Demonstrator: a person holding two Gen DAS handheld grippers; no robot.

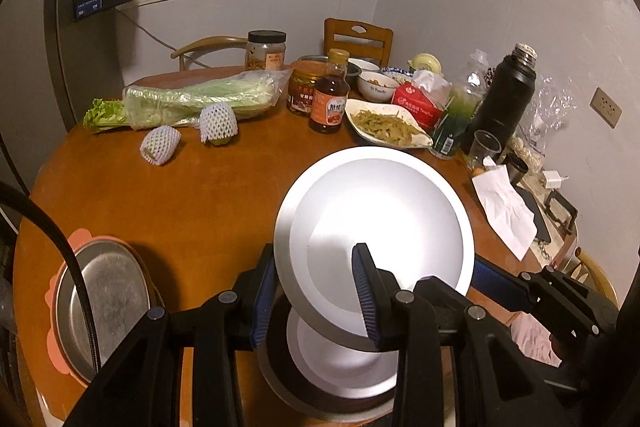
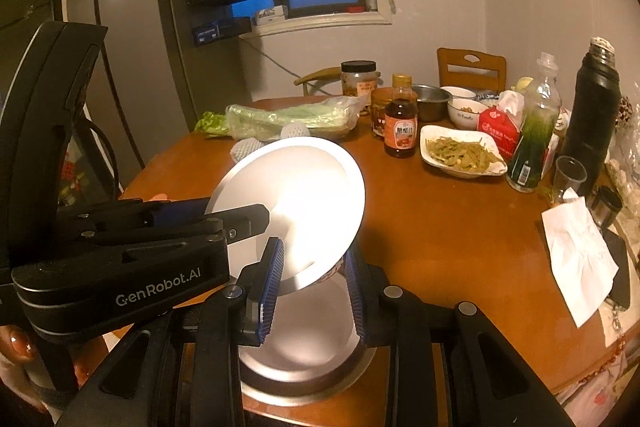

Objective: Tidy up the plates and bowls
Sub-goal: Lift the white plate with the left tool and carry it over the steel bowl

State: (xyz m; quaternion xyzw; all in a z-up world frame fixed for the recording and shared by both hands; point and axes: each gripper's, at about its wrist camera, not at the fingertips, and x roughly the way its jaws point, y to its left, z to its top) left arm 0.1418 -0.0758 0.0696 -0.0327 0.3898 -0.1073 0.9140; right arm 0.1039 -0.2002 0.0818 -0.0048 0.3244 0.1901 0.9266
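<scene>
A shiny steel plate (image 1: 384, 223) is tilted up above the table's near edge; it also shows in the right wrist view (image 2: 296, 203). My left gripper (image 1: 316, 295) is shut on its rim. My right gripper (image 2: 312, 291) straddles the plate's lower edge, and whether its pads press the plate is unclear. In the left wrist view the right gripper's blue finger (image 1: 500, 283) reaches under the plate from the right. A second steel plate (image 1: 340, 359) lies flat below, also seen in the right wrist view (image 2: 304, 339). Another steel dish (image 1: 108, 299) sits on a pink mat at the left.
The round wooden table (image 1: 192, 195) holds bagged celery (image 1: 200, 99), two netted fruits (image 1: 218, 123), a sauce bottle (image 1: 330, 95), jars, a dish of food (image 1: 386, 125), bowls, a tissue pack, a green bottle, a black flask (image 1: 504, 99), a cup and paper (image 1: 504, 207). A fridge stands at the left.
</scene>
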